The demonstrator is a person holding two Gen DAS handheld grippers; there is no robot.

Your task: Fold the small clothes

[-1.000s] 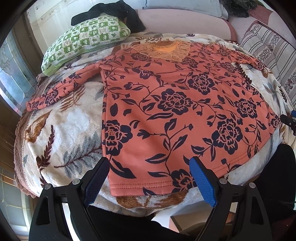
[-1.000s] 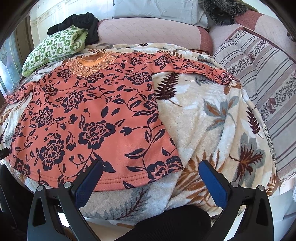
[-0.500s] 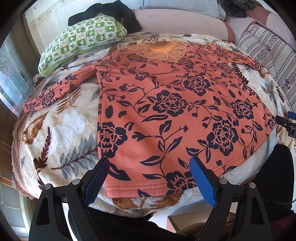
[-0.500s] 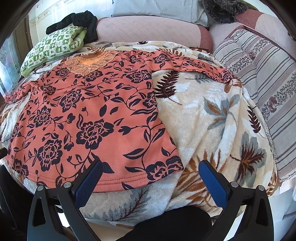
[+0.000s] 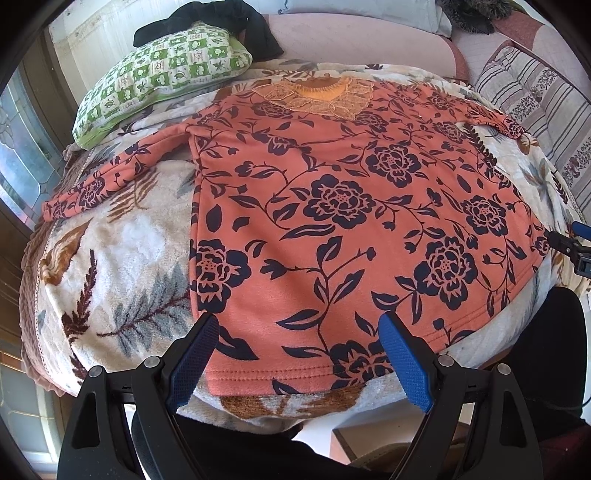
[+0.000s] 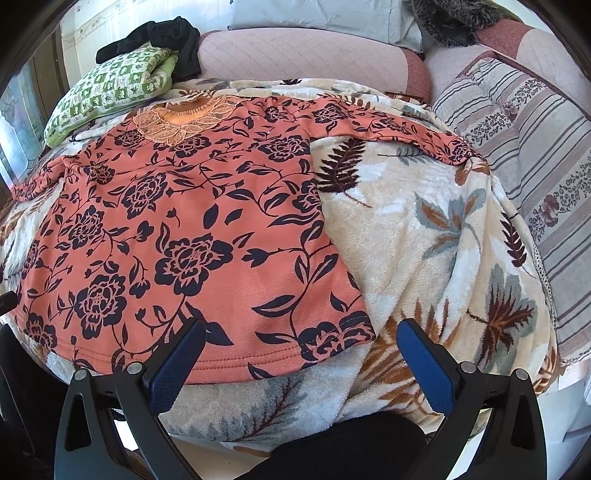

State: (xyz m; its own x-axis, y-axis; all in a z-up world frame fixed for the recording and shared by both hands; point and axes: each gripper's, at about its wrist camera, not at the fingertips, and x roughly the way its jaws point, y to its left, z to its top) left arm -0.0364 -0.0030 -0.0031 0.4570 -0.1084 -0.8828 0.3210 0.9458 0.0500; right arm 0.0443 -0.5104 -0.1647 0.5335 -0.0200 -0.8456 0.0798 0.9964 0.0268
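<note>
Left gripper (image 5: 297,356): jaws apart, nothing held, above near hem of shirt (image 5: 343,221). Right gripper (image 6: 301,363): jaws apart, nothing held, above shirt's near right corner. Shirt (image 6: 192,236): coral with dark floral print, flat, sleeves spread, on leaf-patterned blanket (image 6: 436,236). Far left: green checked pillow (image 5: 162,74) under black garment (image 5: 221,14). Right: striped cushion (image 6: 532,147).

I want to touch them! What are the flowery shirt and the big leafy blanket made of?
The shirt looks like soft, matte fleece-like knit: fuzzy surface, stitched hem, lacy trim at the collar. The blanket looks like thick plush, probably synthetic: its pile stands up in fluffy tufts and shines a little in the light.
</note>
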